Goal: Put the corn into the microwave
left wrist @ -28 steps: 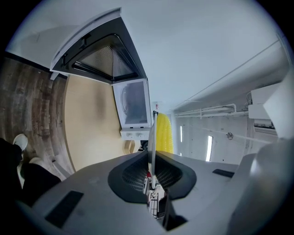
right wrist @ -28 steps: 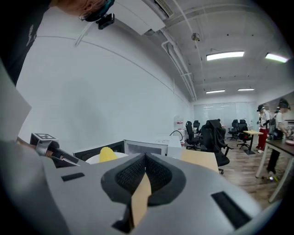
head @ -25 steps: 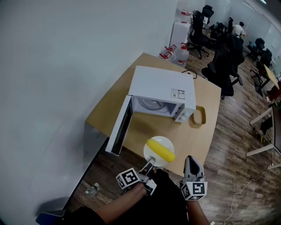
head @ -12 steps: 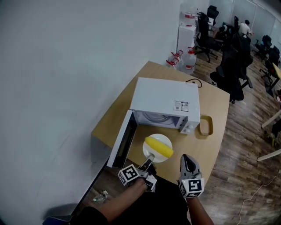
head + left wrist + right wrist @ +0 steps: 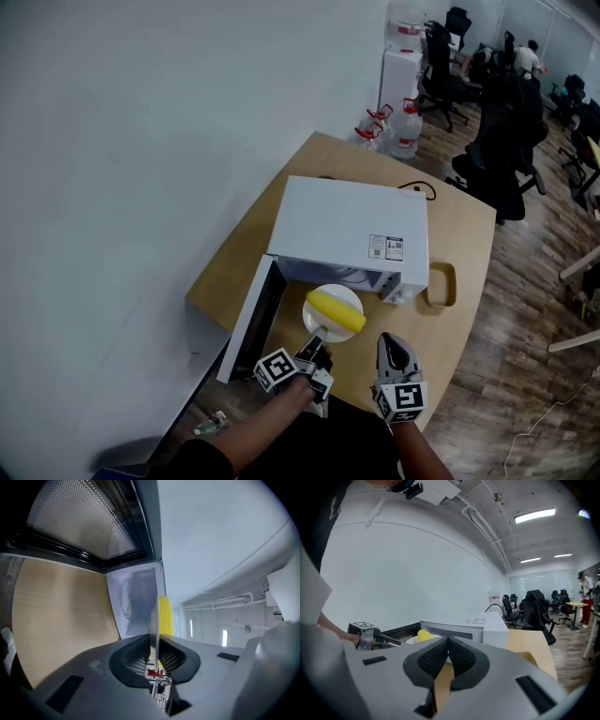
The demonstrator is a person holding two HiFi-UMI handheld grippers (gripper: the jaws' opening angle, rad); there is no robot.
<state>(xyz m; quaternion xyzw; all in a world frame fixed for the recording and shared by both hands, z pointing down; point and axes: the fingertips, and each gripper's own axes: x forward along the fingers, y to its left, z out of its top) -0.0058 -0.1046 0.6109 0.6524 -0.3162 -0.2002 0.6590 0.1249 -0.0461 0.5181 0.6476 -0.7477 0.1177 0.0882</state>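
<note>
A yellow corn cob (image 5: 337, 312) lies on a white plate (image 5: 315, 324). My left gripper (image 5: 319, 336) is shut on the plate's near rim and holds it just in front of the open white microwave (image 5: 352, 230). In the left gripper view the plate (image 5: 154, 620) shows edge-on between the pads, with the corn (image 5: 165, 616) beyond and the microwave cavity (image 5: 136, 599) behind. My right gripper (image 5: 389, 343) hovers to the right of the plate, shut and empty. In the right gripper view its pads (image 5: 461, 656) meet, and the corn (image 5: 424, 635) and microwave (image 5: 464, 626) lie ahead.
The microwave door (image 5: 246, 321) swings out to the left, toward me. A small wooden tray (image 5: 441, 284) sits right of the microwave on the wooden table (image 5: 464, 234). Water jugs (image 5: 405, 131) and office chairs (image 5: 506, 122) stand beyond the table.
Both grippers moved forward toward the microwave. The plate with the corn went with the left gripper and now sits at the oven's opening.
</note>
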